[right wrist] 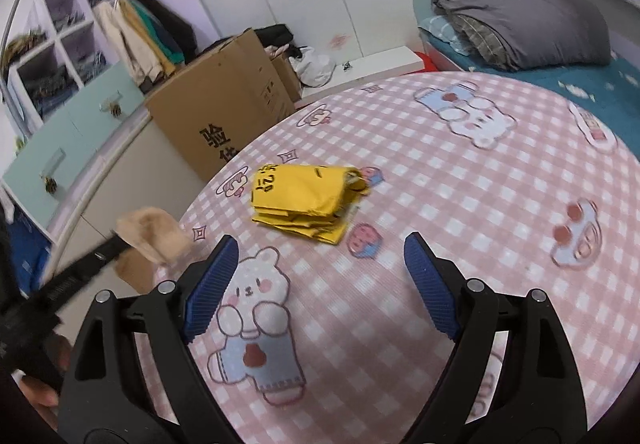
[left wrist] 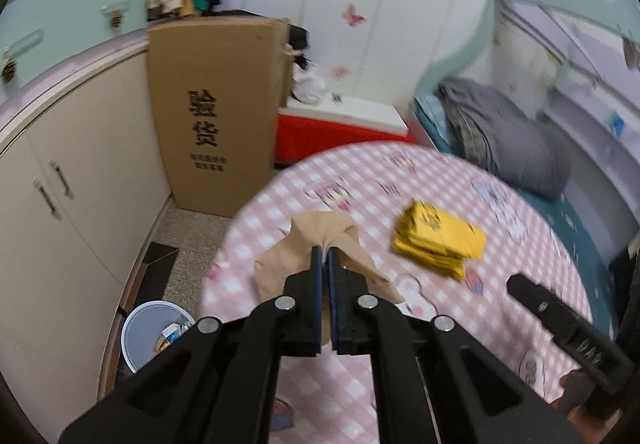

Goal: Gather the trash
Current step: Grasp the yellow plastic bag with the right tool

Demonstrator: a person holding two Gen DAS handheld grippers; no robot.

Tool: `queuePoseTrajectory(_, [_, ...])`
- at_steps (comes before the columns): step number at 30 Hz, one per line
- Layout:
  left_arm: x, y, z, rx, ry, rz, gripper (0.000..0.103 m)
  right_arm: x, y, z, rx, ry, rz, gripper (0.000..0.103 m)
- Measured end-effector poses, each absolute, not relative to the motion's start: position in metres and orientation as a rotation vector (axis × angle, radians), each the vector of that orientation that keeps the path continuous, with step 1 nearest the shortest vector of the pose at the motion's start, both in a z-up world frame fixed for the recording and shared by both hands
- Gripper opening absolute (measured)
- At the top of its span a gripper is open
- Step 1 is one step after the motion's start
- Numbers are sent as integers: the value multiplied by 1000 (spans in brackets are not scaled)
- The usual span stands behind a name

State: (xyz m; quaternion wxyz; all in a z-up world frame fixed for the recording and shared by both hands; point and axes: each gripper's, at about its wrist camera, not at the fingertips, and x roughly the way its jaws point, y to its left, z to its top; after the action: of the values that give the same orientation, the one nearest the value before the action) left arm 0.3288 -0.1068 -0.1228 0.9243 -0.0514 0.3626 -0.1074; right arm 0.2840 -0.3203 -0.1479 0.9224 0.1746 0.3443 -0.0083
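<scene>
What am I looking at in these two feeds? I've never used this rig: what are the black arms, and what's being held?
Each picture comes from a camera mounted on a hand-held gripper that a person carries, looking forward along its two blue-padded fingers. In the left wrist view, the left gripper is shut on a crumpled tan paper bag, held above the edge of the round table with its pink checked cloth. In the right wrist view, the right gripper is open and empty, pointing at a folded yellow bag lying on the table. A white bin with some trash in it stands on the floor to the left of the table.
</scene>
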Motion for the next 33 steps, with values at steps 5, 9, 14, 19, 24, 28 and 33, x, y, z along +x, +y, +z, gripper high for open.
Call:
queuePoseTrajectory(5, [339, -92, -113, -142, 717, -178, 3, 319, -284, -146, 62, 751, -6, 89])
queuePoseTrajectory(9, [354, -87, -114, -151, 707, -131, 3, 346, -274, -153, -114, 764, -20, 89])
queuePoseTrajectory(14, [367, -80, -121, -168, 726, -95, 3, 373, -275, -164, -211, 791, 5, 89])
queuePoseTrajectory(19, [376, -80, -130, -168, 748, -84, 3, 397, -284, -181, -137, 866, 119, 89])
queuePoseTrajectory(24, [376, -82, -136, -162, 764, -89, 3, 389, -285, -178, -89, 845, 123, 67])
queuePoseTrajectory(28, [372, -81, -137, -156, 767, -92, 3, 377, -282, -160, -36, 811, 116, 27])
queuePoseTrajectory(33, [358, -72, -130, -167, 765, -102, 3, 360, -264, -150, -37, 793, 116, 26])
